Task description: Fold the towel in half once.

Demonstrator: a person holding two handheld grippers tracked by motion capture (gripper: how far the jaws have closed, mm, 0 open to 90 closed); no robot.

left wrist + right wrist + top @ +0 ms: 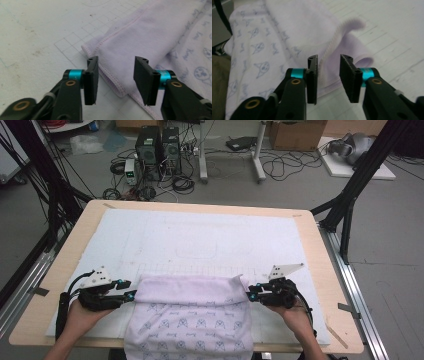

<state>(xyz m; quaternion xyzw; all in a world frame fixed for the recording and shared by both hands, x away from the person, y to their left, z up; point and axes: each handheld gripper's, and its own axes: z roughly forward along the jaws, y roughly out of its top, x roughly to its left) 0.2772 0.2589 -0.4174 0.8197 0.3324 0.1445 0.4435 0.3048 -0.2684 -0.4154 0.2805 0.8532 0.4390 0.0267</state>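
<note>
A lavender towel (190, 317) printed with small cartoon figures is lying at 6 o'clock on the counter (320, 270), on a white gridded mat (200, 240). Its far hem is folded back toward the person, making a plain band across the top, and its near end is hanging over the counter's front edge.

The left gripper (131, 293) is sitting at 9 o'clock of that folded band, its tips just at the towel's left corner. In the left gripper view its jaws are standing apart, with the folded, stitched edge (110, 75) lying on the mat between and beyond them; the pads are not pressing on the cloth. The right gripper (251, 294) is sitting at 3 o'clock of the band, at the right corner. In the right gripper view its jaws are standing apart too, narrower than the left pair, and the rolled hem (352, 50) is rising between them; whether the left pad is grazing the cloth is hard to tell.

From 10 through 2 o'clock the mat is lying open, with faint pencil outlines near the middle. Bare wood is showing at 9 and 3 o'clock beside each hand, and the counter's side edges are close behind the wrists.
</note>
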